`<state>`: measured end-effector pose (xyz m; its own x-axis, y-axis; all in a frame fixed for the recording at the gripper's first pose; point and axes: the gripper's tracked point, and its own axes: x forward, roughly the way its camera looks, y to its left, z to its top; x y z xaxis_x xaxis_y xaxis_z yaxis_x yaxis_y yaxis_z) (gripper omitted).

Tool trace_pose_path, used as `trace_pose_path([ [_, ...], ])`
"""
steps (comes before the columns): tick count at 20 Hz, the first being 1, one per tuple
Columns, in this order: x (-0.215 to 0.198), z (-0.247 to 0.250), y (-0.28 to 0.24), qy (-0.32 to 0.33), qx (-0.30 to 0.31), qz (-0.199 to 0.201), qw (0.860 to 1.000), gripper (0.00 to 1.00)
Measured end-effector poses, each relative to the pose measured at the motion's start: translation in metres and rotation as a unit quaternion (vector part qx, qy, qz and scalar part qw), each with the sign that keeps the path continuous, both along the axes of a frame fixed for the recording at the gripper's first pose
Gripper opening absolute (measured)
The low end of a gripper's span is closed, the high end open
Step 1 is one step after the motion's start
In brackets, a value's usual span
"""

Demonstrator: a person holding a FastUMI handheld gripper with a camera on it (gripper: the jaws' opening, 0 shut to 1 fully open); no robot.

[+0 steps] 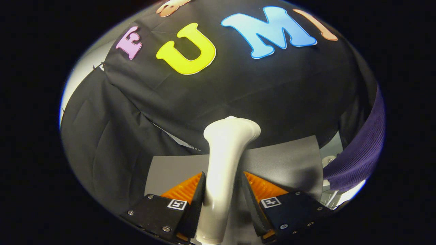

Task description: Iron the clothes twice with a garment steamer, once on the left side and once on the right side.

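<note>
My claw [220,200] is clamped on the white garment steamer [223,170] handle, both fingers pressing it, purple garment [357,153] off right.

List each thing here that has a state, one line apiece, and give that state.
White plastic garment steamer: upright between the fingers, gripped at its handle, head raised off the mat and free of the garment.
Gripper: shut on the steamer, both fingers pressing its handle.
Purple ribbed garment: hanging off to the right, beyond the fingers.
Grey flat mat: lying flat below the steamer.
</note>
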<state>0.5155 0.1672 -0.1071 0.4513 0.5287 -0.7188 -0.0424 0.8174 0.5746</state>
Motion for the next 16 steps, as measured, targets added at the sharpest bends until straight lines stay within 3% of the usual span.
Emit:
trace_pose_path([
  [1, 0.000, -0.002, 0.001, 0.010, 0.012, -0.007, 1.000, 0.55],
  [5, -0.005, 0.005, 0.002, 0.019, 0.041, -0.018, 0.999, 0.39],
  [16, -0.081, 0.063, -0.027, -0.063, 0.046, -0.007, 0.997, 0.37],
])
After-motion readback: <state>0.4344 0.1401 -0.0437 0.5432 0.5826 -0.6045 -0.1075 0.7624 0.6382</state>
